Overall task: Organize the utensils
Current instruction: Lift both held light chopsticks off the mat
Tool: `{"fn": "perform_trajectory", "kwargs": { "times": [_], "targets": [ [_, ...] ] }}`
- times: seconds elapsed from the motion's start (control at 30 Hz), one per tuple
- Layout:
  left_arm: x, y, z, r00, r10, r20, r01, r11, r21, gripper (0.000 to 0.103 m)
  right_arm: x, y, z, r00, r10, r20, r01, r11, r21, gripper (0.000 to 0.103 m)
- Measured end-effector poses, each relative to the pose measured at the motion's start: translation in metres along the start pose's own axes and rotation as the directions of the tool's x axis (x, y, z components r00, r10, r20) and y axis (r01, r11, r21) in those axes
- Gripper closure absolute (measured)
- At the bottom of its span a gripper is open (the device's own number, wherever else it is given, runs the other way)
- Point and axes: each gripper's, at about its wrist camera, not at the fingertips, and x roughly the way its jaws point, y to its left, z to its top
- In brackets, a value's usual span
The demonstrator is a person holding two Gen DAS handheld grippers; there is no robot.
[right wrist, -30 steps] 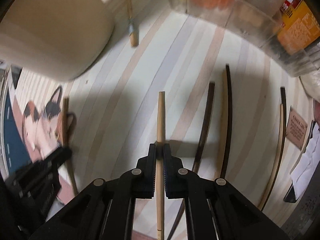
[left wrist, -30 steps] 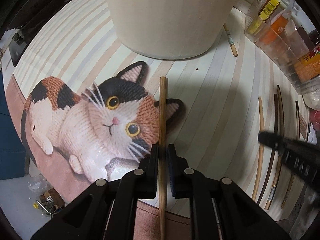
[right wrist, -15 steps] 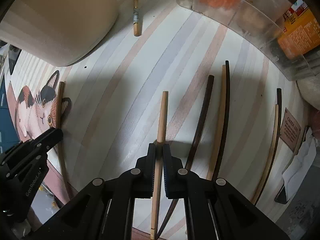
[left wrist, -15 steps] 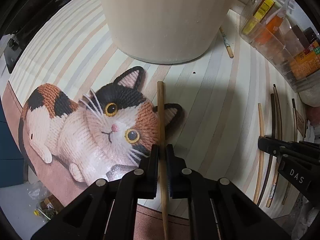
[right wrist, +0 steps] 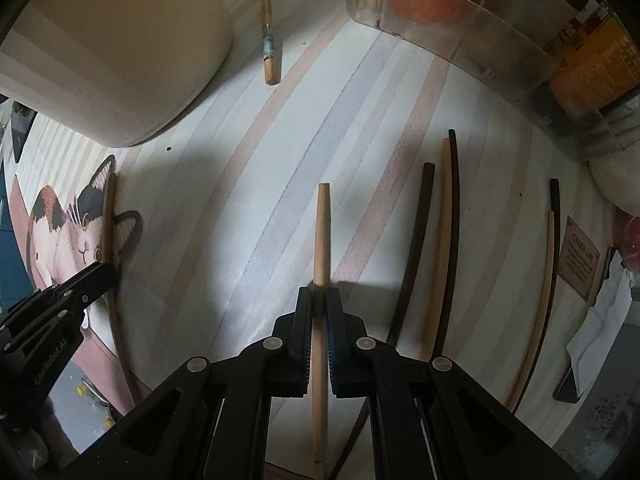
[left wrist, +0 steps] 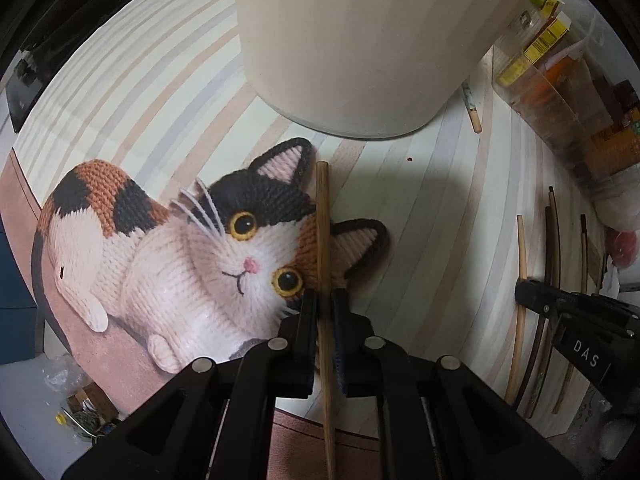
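Both grippers have crept toward the tall cream cylindrical container [left wrist: 360, 40]. Left gripper [left wrist: 324, 300] jaws pinch one light wooden chopstick [left wrist: 322, 216]; right gripper [right wrist: 319, 300] pinches another pale wooden chopstick [right wrist: 322, 232]. Beyond, several dark and tan chopsticks [right wrist: 448, 220] lie unsorted; most work remains.

There are eight chopsticks in all. Two light wooden chopsticks are held, one between the left fingers [left wrist: 322, 236] and one between the right fingers [right wrist: 321, 236]. To the right of the right fingers five chopsticks lie loose on the tabletop: three dark ones [right wrist: 416, 240] and two light ones [right wrist: 443, 216]. Ahead of the right fingers lies one chopstick with a blue band [right wrist: 269, 36]. There is one large cream container [left wrist: 360, 40], one clear plastic organizer [right wrist: 460, 24], and one knitted cat picture [left wrist: 192, 256].
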Motion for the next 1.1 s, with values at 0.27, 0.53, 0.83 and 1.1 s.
{"fn": "perform_trajectory", "kwargs": {
  "times": [0.27, 0.53, 0.83, 1.1],
  "targets": [
    [0.005, -0.020, 0.011, 0.999, 0.041, 0.017, -0.042, 0.996, 0.076, 0.094, 0.004, -0.003, 0.012, 0.999, -0.029, -0.037, 0.029, 1.000, 0.004, 0.095],
    [0.006, -0.022, 0.011, 0.999, 0.027, 0.033, -0.029, 0.998, 0.062, 0.098, 0.008, 0.003, 0.014, 1.000, -0.015, -0.011, 0.016, 0.999, 0.044, 0.096],
    [-0.051, -0.022, -0.012, 0.990, 0.021, 0.138, -0.027, 0.999, 0.038, 0.098, -0.031, -0.015, -0.020, 0.986, 0.097, 0.136, -0.108, 0.991, 0.076, 0.097],
    [-0.109, -0.021, -0.030, 0.973, -0.012, 0.230, 0.004, 0.999, 0.035, 0.098, -0.077, -0.025, -0.036, 0.947, 0.136, 0.290, -0.165, 0.983, 0.077, 0.097]
  ]
}}
